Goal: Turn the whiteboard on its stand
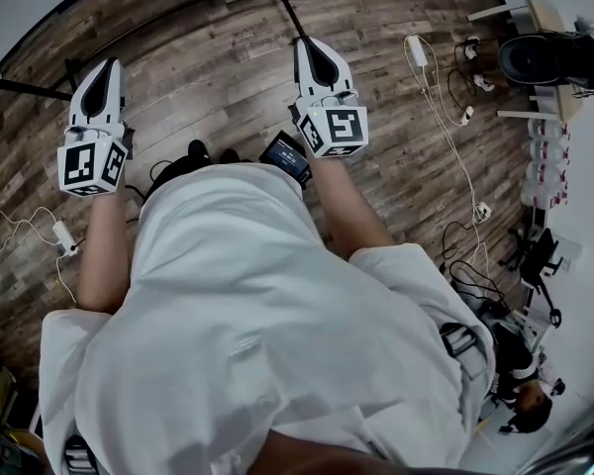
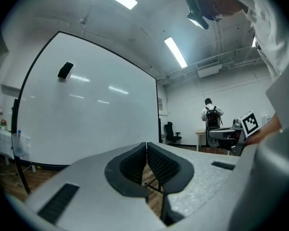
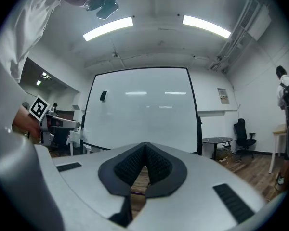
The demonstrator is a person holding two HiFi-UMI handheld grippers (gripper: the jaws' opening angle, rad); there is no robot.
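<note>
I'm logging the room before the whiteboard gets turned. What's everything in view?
whiteboard: one, white with a dark frame, ahead of both grippers
eraser: one, dark, high on the whiteboard's left side
ceiling lights: two strips, white, overhead
office chair: one, black, right of the whiteboard
round table: one, dark, beside the office chair
person with a backpack: one, white top, far right
cables: several, white, on the floor
floor: brown wood planks
left gripper: one, white with dark pads, shut, empty
right gripper: one, white with dark pads, shut, empty

No text or number can be read.
</note>
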